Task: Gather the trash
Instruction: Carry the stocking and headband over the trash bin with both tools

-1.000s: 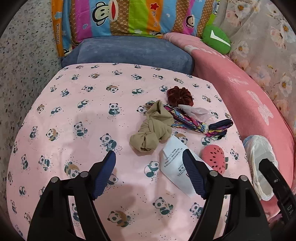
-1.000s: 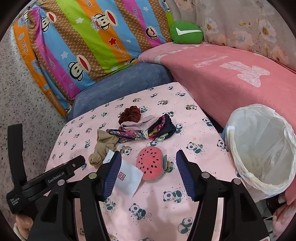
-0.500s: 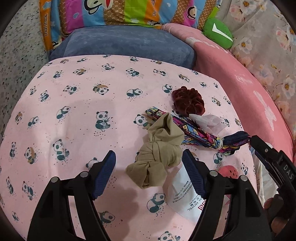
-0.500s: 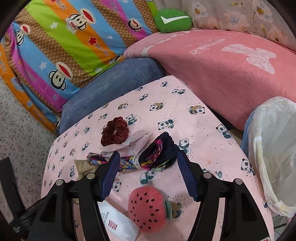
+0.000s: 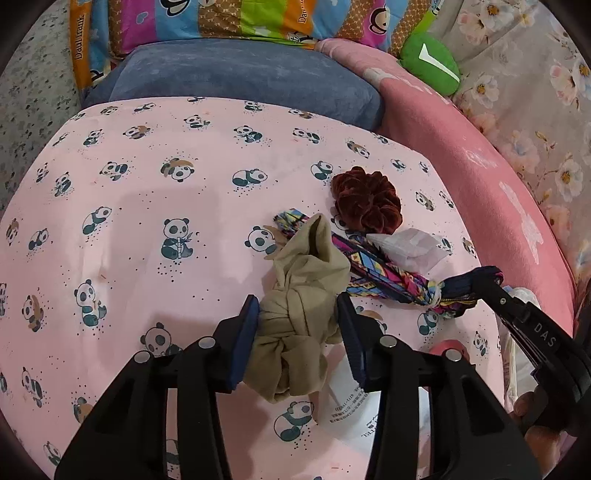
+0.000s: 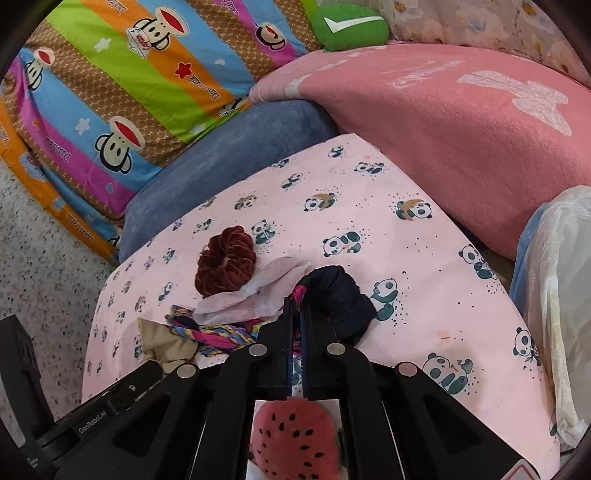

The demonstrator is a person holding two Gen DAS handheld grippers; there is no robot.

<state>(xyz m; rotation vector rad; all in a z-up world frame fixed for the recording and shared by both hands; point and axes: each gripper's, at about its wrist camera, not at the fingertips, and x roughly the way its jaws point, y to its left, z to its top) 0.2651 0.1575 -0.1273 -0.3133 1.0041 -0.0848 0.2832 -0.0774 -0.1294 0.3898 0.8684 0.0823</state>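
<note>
On the pink panda sheet [image 5: 147, 221] lie a knotted tan cloth [image 5: 299, 314], a multicoloured patterned cloth [image 5: 384, 273] with a dark navy end [image 6: 336, 299], a crumpled tissue [image 5: 406, 247], a maroon scrunchie [image 5: 367, 201] and a white paper label [image 5: 354, 402]. My left gripper [image 5: 297, 321] has its blue pads pressed against both sides of the tan cloth. My right gripper [image 6: 295, 310] is shut on the patterned cloth where it meets the navy end. A red watermelon pouch [image 6: 295, 435] lies under the right gripper.
A bin lined with a white plastic bag [image 6: 557, 295] stands off the sheet's right edge. A blue cushion [image 5: 236, 77], a striped monkey pillow [image 6: 129, 74], a pink blanket [image 6: 461, 122] and a green plush [image 6: 347, 26] border the far side.
Both grippers moved forward and down onto the pile. The left closed around the tan cloth. The right closed from wide open onto the patterned cloth.
</note>
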